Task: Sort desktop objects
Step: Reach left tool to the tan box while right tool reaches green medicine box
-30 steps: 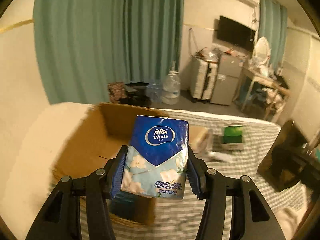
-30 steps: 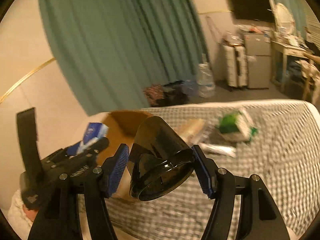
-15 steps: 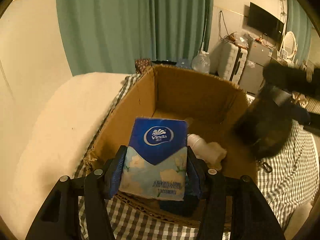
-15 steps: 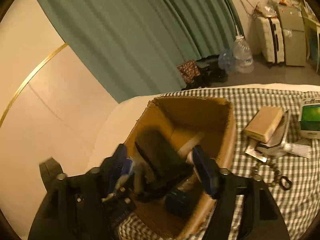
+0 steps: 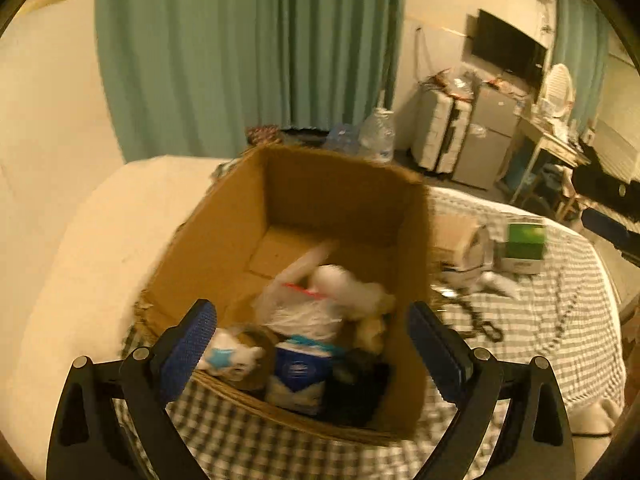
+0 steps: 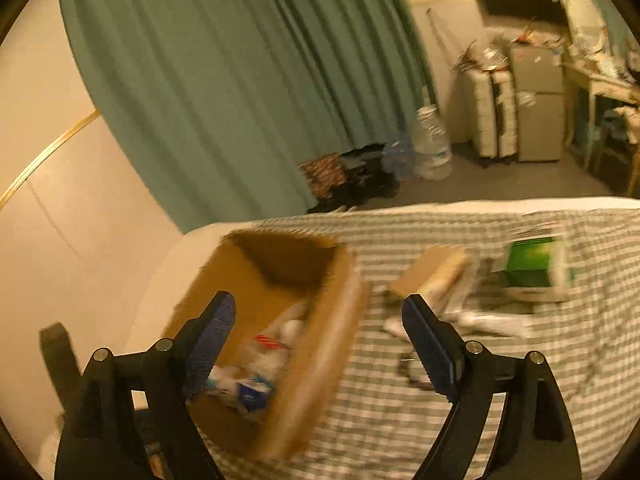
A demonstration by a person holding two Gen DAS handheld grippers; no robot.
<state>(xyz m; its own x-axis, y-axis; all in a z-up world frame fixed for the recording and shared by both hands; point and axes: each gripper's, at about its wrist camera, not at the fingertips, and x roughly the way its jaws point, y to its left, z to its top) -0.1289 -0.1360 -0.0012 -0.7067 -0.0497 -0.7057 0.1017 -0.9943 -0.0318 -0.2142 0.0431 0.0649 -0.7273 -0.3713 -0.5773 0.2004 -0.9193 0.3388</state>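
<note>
Left gripper (image 5: 312,344): jaws opening, wide apart, nothing between the blue pads (image 5: 188,344); poised over the near edge of the cardboard box (image 5: 224,232).

Right gripper (image 6: 316,344): jaws spread, empty; the left finger overlaps the box (image 6: 320,344) in view, the right finger sits over the checked cloth (image 6: 400,432).

Cardboard box: open-topped, brown, standing on the checked cloth (image 5: 560,344). Contents, near to far:
- 1 blue-and-white tissue pack (image 5: 298,380), against the near wall, upright or slightly tilted; also seen from the right wrist (image 6: 252,394).
- 1 black object (image 5: 356,380), just right of the tissue pack, touching it; shape unclear through blur.
- 1 small white-and-blue item (image 5: 230,354), left of the pack; identity unclear.
- 1 clear plastic bag (image 5: 300,304) with a red strip, behind the pack.
- 1 pale soft lump (image 5: 352,292), beside the bag.

On the cloth, right of the box, outside it:
- 1 black cord or chain (image 5: 480,320), near the box wall.
- 1 tan flat box (image 6: 432,272), on crumpled packaging.
- 1 white tube (image 6: 492,322), lying flat.
- 1 green-and-white carton (image 6: 536,268), farthest right.

Beyond the bed: large water bottle (image 6: 432,148) on the floor, green curtain (image 6: 240,80), white suitcase (image 6: 490,114), small grey fridge (image 6: 538,100), wall-mounted television (image 5: 506,50).
</note>
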